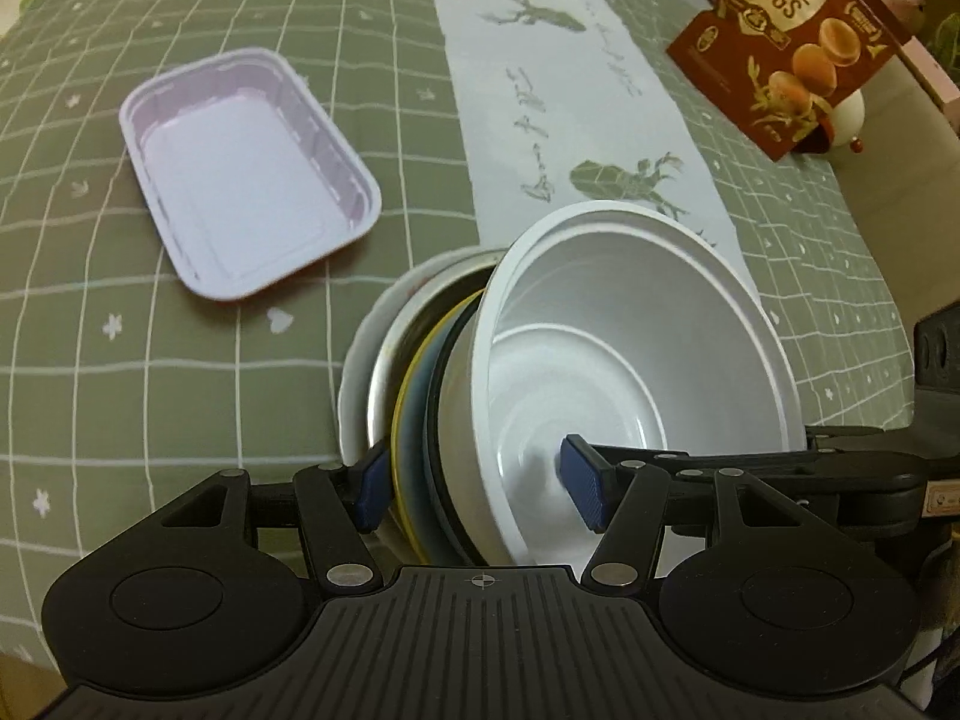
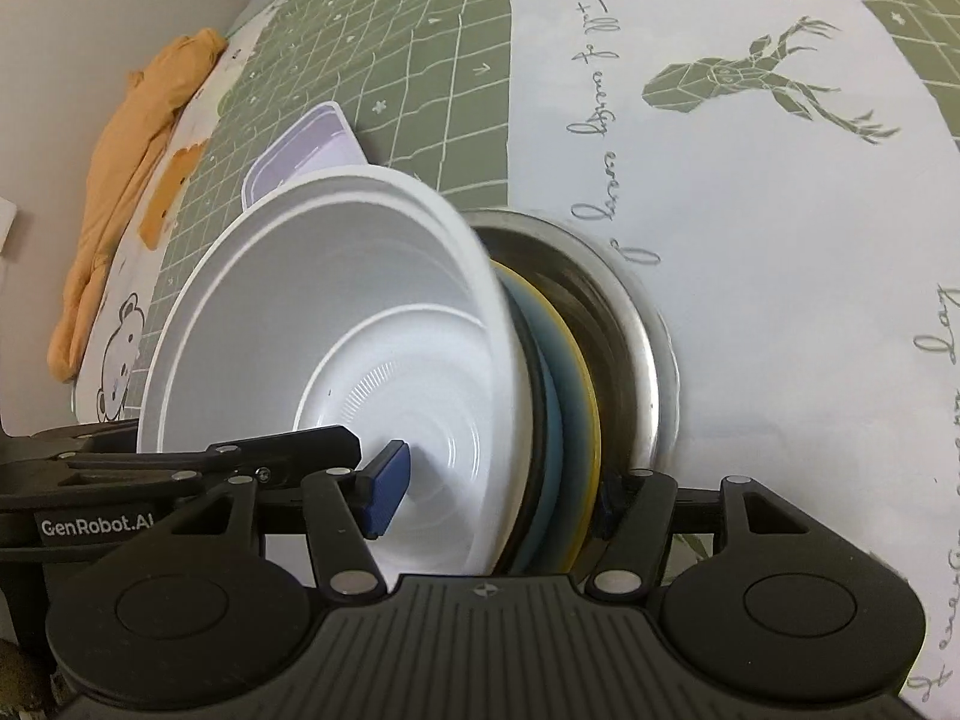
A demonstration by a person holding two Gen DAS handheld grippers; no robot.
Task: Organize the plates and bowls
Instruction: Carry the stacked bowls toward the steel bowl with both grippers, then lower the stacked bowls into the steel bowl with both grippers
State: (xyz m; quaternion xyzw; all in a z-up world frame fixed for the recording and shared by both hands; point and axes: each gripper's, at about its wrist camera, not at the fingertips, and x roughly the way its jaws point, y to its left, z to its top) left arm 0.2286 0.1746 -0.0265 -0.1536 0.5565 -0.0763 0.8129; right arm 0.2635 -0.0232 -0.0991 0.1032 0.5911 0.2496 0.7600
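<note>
Both grippers hold one nested stack, tilted on edge above the table. On top is a white plastic bowl (image 1: 630,324), also in the right wrist view (image 2: 336,300). Under it sit a dark-rimmed dish, a blue plate with a yellow rim (image 1: 411,414) (image 2: 576,372), a steel bowl (image 2: 636,300) and a white plate (image 1: 360,372). My left gripper (image 1: 477,489) is shut on the stack, one pad inside the white bowl, the other behind the plates. My right gripper (image 2: 498,495) is shut on it from the opposite side. A white rectangular tray (image 1: 246,168) (image 2: 306,144) lies empty on the green checked tablecloth.
A white runner with deer prints (image 1: 570,90) (image 2: 750,210) crosses the table. A brown quail-egg box (image 1: 792,42) and a white round object stand at the far right edge. An orange cloth (image 2: 132,180) lies by the wall at the left.
</note>
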